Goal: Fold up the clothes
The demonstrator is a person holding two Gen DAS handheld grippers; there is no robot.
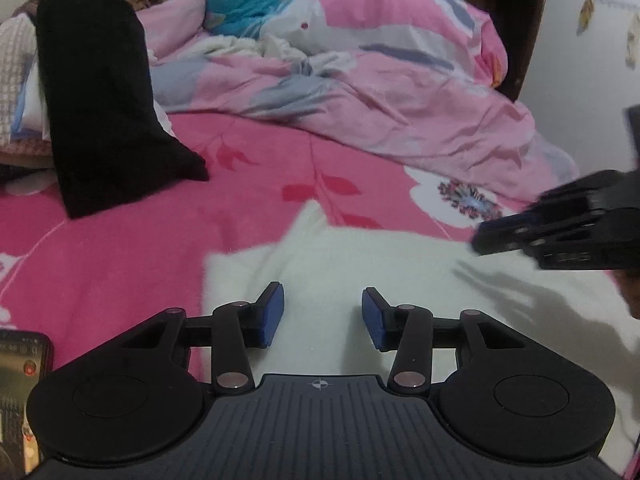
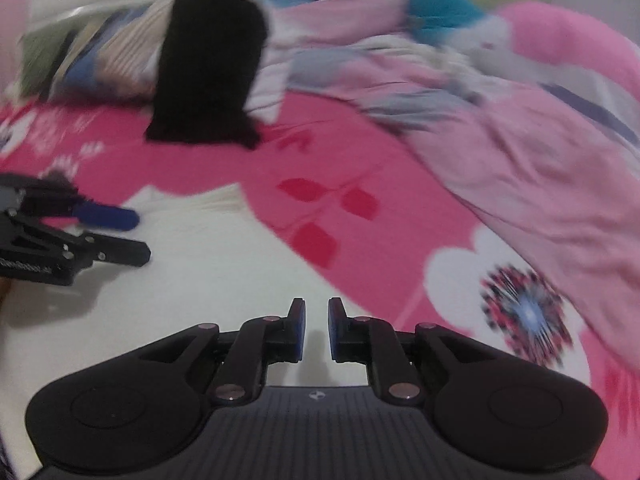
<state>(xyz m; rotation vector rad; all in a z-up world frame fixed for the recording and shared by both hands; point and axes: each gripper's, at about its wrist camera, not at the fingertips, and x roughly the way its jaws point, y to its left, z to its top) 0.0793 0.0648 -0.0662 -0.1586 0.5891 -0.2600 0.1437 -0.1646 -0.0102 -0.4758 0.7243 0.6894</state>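
- right wrist view is all smeary, the flower print (image 2: pixel 528 312) is just a blur
- phone (image 1: pixel 20 396) cut off at the left edge
- right tongs (image 1: pixel 492 236) blurred, can't tell if they're apart

My left gripper (image 1: pixel 323 316) sits at six o'clock in its own view, jaws spread wide with nothing between them. My right gripper (image 2: pixel 316 330) has its jaws parted by a narrow gap, also empty, and shows at three o'clock from the left camera.

No legible text anywhere.
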